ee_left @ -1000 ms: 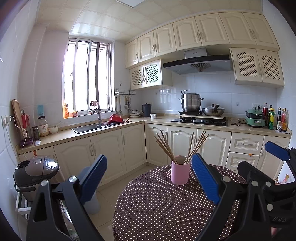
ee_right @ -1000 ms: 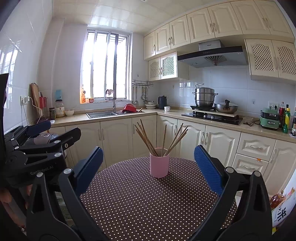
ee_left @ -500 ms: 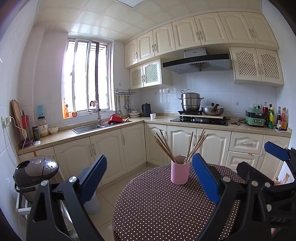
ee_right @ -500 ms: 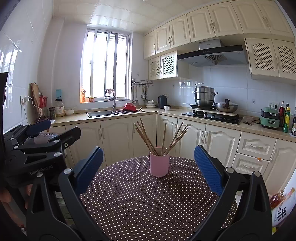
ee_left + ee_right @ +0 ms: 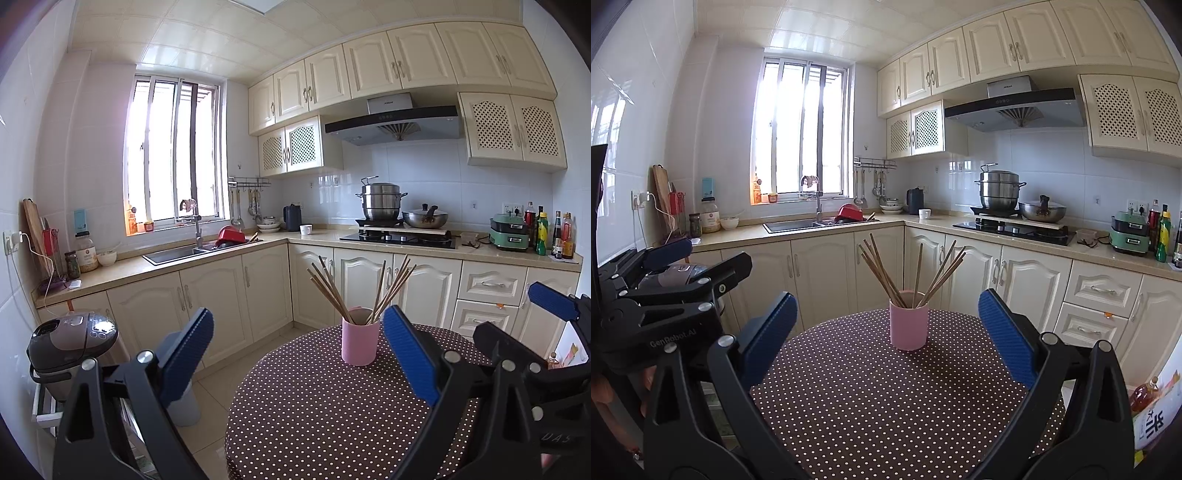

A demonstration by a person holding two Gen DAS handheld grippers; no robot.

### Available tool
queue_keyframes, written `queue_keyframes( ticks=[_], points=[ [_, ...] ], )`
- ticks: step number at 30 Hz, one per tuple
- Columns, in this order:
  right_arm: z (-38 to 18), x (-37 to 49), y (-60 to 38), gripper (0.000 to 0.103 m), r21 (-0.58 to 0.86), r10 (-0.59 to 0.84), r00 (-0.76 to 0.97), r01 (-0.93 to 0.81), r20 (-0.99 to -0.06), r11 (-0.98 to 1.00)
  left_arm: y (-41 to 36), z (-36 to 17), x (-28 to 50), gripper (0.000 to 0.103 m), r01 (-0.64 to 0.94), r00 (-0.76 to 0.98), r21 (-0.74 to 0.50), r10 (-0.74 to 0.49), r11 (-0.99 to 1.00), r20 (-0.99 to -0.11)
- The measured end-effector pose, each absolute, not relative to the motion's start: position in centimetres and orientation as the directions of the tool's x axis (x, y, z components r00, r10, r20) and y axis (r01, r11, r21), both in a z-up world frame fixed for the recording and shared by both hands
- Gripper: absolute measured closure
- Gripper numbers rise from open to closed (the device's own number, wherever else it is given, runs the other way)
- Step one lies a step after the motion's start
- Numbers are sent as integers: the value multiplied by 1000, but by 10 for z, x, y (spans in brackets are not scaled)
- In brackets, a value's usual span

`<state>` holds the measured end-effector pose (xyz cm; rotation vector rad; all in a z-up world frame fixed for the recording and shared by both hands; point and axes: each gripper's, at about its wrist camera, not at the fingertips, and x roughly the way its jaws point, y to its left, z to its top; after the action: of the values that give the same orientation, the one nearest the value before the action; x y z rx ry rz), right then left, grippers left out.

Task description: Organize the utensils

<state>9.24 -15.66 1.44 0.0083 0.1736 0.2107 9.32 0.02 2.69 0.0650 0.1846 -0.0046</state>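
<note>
A pink cup (image 5: 360,341) (image 5: 908,328) stands upright at the far side of a round table with a brown polka-dot cloth (image 5: 314,413) (image 5: 886,398). Several wooden chopsticks (image 5: 332,291) (image 5: 886,273) stand fanned out in it. My left gripper (image 5: 295,354) is open and empty, held above the table's near left edge. My right gripper (image 5: 886,339) is open and empty, level with the cup and short of it. Each gripper shows at the side of the other's view.
Cream kitchen cabinets run behind the table, with a sink (image 5: 177,254) and a stove with pots (image 5: 399,236) on the counter. A rice cooker (image 5: 70,343) stands at the left. A bottle in a bag (image 5: 1148,402) sits at the right.
</note>
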Motion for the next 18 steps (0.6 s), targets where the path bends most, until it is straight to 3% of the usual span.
queue_keyframes(
  ticks=[18],
  points=[
    [12,93,-158,6,27,209,962,-208,-177,978,1,23,94,11,11,982,66,1,998,-189]
  ],
)
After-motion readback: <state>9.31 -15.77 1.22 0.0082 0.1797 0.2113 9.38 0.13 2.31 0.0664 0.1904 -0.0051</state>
